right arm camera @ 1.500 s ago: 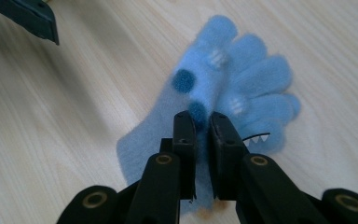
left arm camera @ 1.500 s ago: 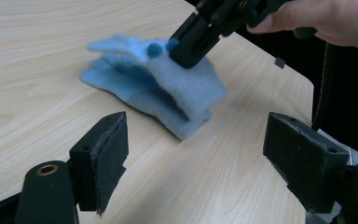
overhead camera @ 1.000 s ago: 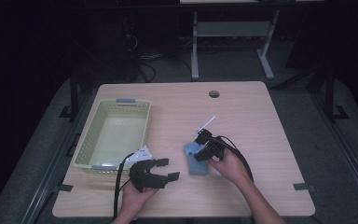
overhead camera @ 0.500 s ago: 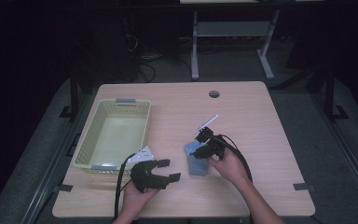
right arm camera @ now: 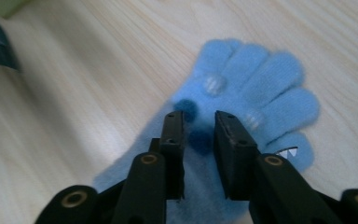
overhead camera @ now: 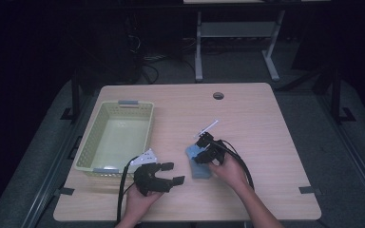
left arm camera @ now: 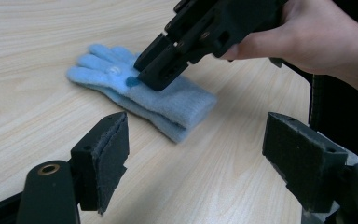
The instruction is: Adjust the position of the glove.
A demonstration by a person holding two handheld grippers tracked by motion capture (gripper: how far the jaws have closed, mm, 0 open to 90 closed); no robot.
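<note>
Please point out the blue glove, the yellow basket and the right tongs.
blue glove (right arm camera: 261, 79), right gripper view, on its fingers.
yellow basket (overhead camera: 128, 108), high view, on its far rim.
right tongs (right arm camera: 199, 140), right gripper view, midway between fingertips.

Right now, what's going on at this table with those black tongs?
A person holds a pair of tongs in each hand over a wooden table. The right tongs sit on a light blue glove lying flat there; their jaws have just been opening, with a narrow gap showing fabric between them. The left tongs wait nearby, wide open and holding nothing. A pale green basket stands to the left, and a small white item lies beyond the glove.
</note>
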